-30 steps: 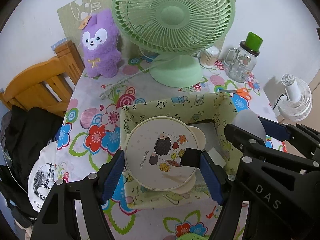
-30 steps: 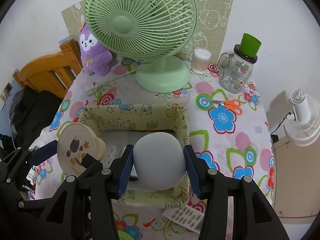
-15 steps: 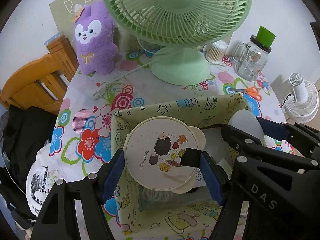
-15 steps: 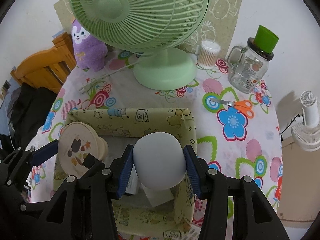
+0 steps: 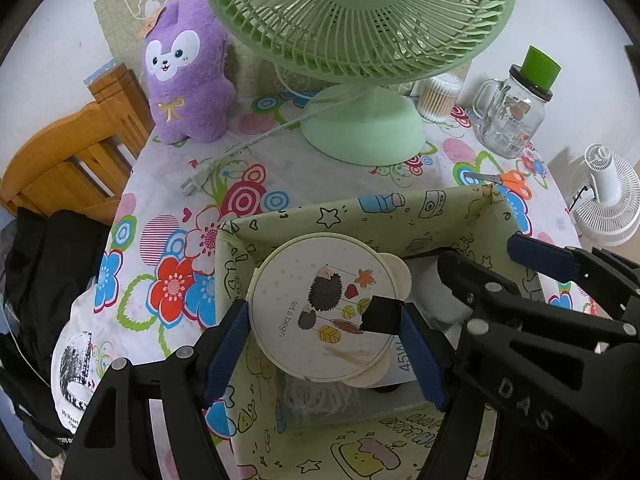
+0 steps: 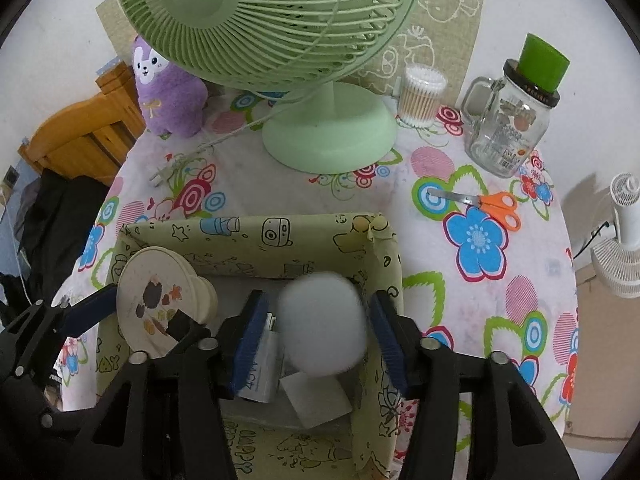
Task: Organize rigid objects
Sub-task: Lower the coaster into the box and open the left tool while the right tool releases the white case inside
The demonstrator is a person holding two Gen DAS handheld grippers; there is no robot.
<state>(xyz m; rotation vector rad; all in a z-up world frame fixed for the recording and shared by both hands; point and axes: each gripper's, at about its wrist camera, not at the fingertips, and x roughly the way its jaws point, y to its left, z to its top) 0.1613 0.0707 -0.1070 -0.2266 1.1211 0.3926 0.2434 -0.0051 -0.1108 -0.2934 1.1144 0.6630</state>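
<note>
**A:** Storage box (image 6: 260,236) in front of the green fan (image 6: 256,20) is clearly where the hard stuff goes, both grippers are parked right over it.

**B:** Yep. Left gripper (image 5: 324,340) is clamped on the round hedgehog tin (image 5: 320,304) above the box. Right gripper (image 6: 316,340) jaws are opening, gaps either side of the pale egg-shaped thing (image 6: 322,322), blurry, looks like it's dropping in.

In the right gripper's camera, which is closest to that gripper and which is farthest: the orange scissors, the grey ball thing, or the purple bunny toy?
1. Grey rounded object: between the opening fingers of the right gripper, over the box.
2. Orange scissors: on the tablecloth, further back on the right.
3. Purple plush bunny: far back on the left, beside the fan.
</note>
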